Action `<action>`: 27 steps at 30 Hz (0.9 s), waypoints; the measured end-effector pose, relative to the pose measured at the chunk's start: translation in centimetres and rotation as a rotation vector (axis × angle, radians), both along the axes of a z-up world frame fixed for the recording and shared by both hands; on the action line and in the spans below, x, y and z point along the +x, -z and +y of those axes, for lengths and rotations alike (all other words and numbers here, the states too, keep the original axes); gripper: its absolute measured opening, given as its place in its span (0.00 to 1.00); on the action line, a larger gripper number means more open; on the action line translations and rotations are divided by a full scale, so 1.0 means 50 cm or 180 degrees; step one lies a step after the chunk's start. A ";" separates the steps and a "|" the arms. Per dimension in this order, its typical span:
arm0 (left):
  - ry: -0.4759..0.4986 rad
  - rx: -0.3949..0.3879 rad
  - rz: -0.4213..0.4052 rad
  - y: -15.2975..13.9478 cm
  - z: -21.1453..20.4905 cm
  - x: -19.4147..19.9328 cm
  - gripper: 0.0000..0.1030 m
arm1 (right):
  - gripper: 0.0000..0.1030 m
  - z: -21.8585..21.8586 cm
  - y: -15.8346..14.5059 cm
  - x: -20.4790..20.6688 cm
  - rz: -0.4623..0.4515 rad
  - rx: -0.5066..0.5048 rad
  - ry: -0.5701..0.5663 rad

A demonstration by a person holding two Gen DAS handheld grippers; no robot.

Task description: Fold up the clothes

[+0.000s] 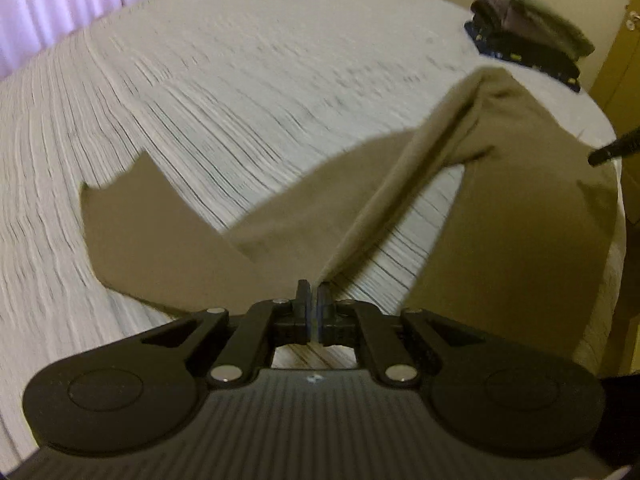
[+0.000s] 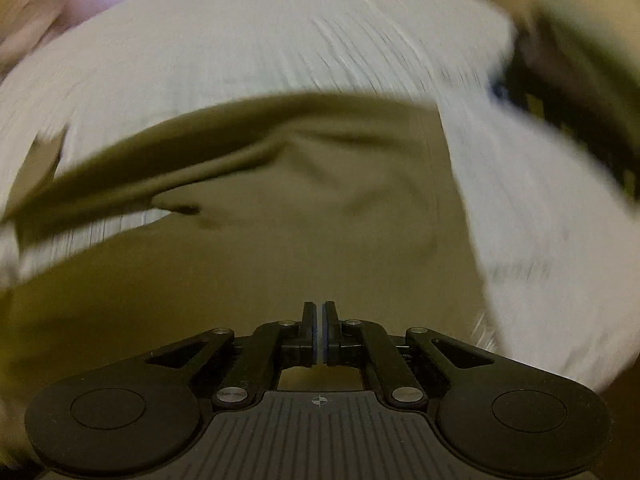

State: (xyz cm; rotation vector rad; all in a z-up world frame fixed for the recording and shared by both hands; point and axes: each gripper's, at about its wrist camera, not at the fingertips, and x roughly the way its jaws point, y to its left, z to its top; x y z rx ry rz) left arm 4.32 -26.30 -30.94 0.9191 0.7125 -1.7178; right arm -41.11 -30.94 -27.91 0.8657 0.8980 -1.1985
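An olive-tan garment (image 1: 500, 216) hangs and drapes over a bed with a white ribbed cover (image 1: 240, 92). My left gripper (image 1: 314, 286) is shut on a stretched edge of the garment, which runs up and to the right from its jaws. In the right wrist view the same garment (image 2: 304, 216) fills the middle, blurred by motion. My right gripper (image 2: 319, 308) is shut, its jaws pressed together on the garment's near edge. A dark tip of the other tool (image 1: 614, 148) shows at the right edge of the left wrist view.
A stack of folded dark clothes (image 1: 528, 28) sits at the far right corner of the bed; it shows blurred in the right wrist view (image 2: 568, 92). Pale purple curtains (image 1: 52, 4) hang behind the bed. A yellowish wooden cabinet (image 1: 624, 64) stands at the right.
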 end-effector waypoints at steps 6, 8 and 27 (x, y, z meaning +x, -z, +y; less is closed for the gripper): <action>-0.0669 -0.0012 0.0259 -0.022 0.002 0.010 0.10 | 0.69 -0.182 -0.034 -0.049 -0.0539 -0.0151 0.0162; -0.0912 0.0000 0.0305 -0.029 0.006 0.017 0.12 | 0.68 -0.260 -0.037 -0.071 -0.0749 -0.0004 0.0451; -0.2425 0.0857 0.0506 0.020 -0.229 0.132 0.43 | 0.59 -0.538 0.084 -0.107 -0.0832 0.1162 0.1892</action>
